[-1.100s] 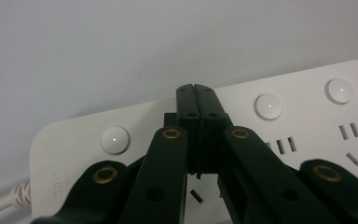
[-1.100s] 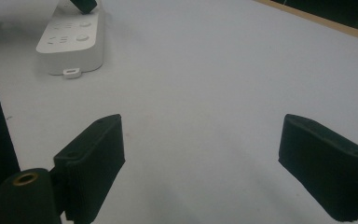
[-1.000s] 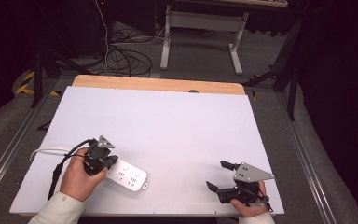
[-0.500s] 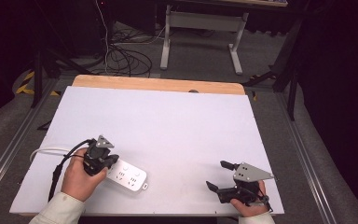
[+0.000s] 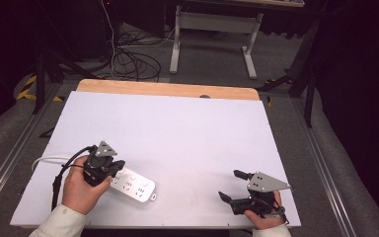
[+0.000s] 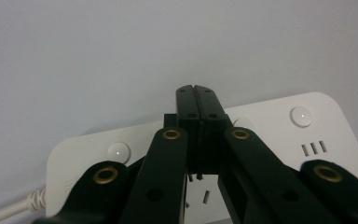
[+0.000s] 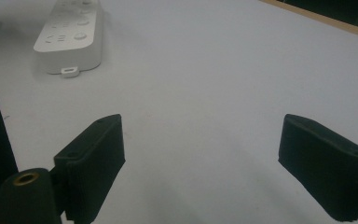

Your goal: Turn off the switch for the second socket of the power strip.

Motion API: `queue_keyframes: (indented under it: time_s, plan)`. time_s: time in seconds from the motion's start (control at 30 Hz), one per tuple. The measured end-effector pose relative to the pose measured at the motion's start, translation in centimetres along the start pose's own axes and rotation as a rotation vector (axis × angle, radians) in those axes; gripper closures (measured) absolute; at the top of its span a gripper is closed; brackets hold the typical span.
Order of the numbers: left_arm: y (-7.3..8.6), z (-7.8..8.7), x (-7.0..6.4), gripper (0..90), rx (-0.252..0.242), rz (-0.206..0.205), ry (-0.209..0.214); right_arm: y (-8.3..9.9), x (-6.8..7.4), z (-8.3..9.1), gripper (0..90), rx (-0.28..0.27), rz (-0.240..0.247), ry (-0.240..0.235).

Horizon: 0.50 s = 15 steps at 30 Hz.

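Note:
A white power strip lies flat near the table's front left, its white cord running off to the left. My left gripper is held over the strip's left end, jaws shut. In the left gripper view the closed tips rest against the strip between two round buttons, above a socket. I see nothing gripped between them. My right gripper stands open at the front right, low over bare table. The right gripper view has its jaws wide apart, with the strip far off.
The white table has a wooden strip along its far edge. Beyond it, on the dark floor, are coiled cables and the legs of a grey stand. Metal rails run down both sides.

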State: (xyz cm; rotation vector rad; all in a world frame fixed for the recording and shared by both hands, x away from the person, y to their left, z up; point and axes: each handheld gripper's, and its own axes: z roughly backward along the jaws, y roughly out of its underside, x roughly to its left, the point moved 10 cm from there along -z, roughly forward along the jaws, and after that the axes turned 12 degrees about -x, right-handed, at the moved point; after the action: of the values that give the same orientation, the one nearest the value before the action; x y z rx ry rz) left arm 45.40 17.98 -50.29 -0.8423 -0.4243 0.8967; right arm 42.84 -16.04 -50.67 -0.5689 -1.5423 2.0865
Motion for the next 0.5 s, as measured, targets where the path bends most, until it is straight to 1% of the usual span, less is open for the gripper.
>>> queue_keyframes:
  time_s: [0.07, 0.17, 0.27, 0.37, 0.4, 0.47, 0.5]
  plan:
    - [-0.2, 0.2, 0.2, 89.9, -0.01, -0.007, 0.0, 0.0, 0.0, 0.0, 14.8, -0.001, -0.002, 0.0]
    - [-0.3, 0.5, 0.4, 89.9, -0.018, 0.001, -0.001, 0.0, 0.0, 0.0, 14.8, 0.001, -0.001, 0.001]
    - [-0.5, 0.8, 0.2, 89.8, -0.024, -0.003, 0.005, 0.0, 0.0, 0.0, 14.8, -0.002, -0.003, 0.0]
    - [-0.9, 1.2, 0.0, 89.7, -0.037, -0.017, 0.003, 0.0, 0.0, 0.0, 14.8, 0.0, -0.003, 0.001]
    - [-1.0, 1.3, -0.1, 89.7, -0.041, -0.011, 0.006, 0.0, 0.0, 0.0, 14.8, -0.001, -0.003, 0.001]
    - [-1.1, 1.4, -0.1, 87.6, -0.048, -0.01, 0.004, 0.0, 0.0, 0.0, 14.8, -0.001, -0.003, 0.002]
    - [-1.2, 1.4, 0.0, 86.9, -0.048, -0.017, 0.005, 0.0, 0.0, 0.0, 14.8, 0.0, -0.002, 0.002]
